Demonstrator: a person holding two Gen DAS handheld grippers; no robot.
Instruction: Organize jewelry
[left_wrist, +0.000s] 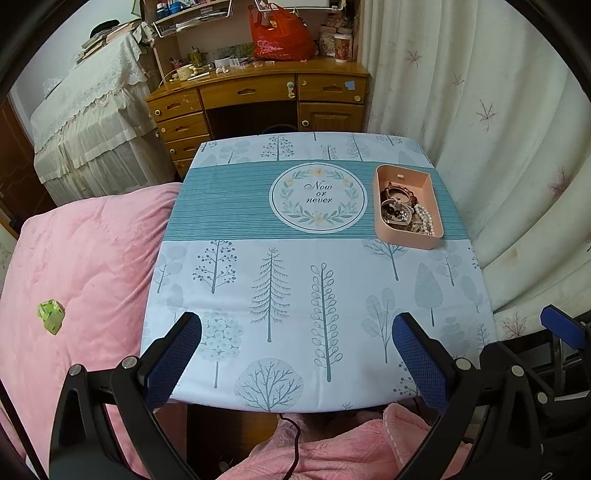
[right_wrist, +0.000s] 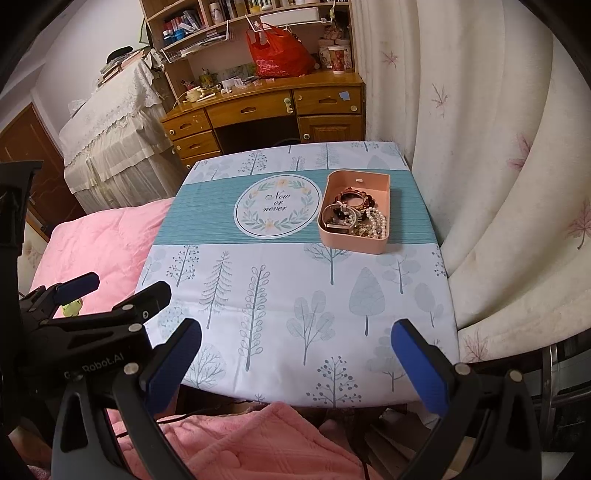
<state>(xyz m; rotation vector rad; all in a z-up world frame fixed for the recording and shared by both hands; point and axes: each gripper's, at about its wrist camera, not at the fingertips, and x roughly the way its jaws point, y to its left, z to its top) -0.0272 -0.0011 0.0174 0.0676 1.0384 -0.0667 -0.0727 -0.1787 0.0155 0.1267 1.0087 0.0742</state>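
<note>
A pink rectangular tray (left_wrist: 380, 225) stands on the far right of the small table (left_wrist: 258, 277); it also shows in the right wrist view (right_wrist: 384, 184). It holds a heap of jewelry: a pearl string (left_wrist: 424, 218) (right_wrist: 376, 221), a dark red bead bracelet (left_wrist: 397, 192) (right_wrist: 354, 197) and a bangle (right_wrist: 338, 218). My left gripper (left_wrist: 297, 325) is open and empty above the table's near edge. My right gripper (right_wrist: 295, 332) is open and empty above the near edge, with the left gripper at its left (right_wrist: 110, 291).
The table has a blue-and-white tree-print cloth with a round "Now or never" print (left_wrist: 317, 199). A pink quilted bed (left_wrist: 85, 258) lies left, with a green scrap (left_wrist: 51, 315) on it. Curtains (left_wrist: 498, 110) hang right. A wooden desk (left_wrist: 258, 96) stands behind.
</note>
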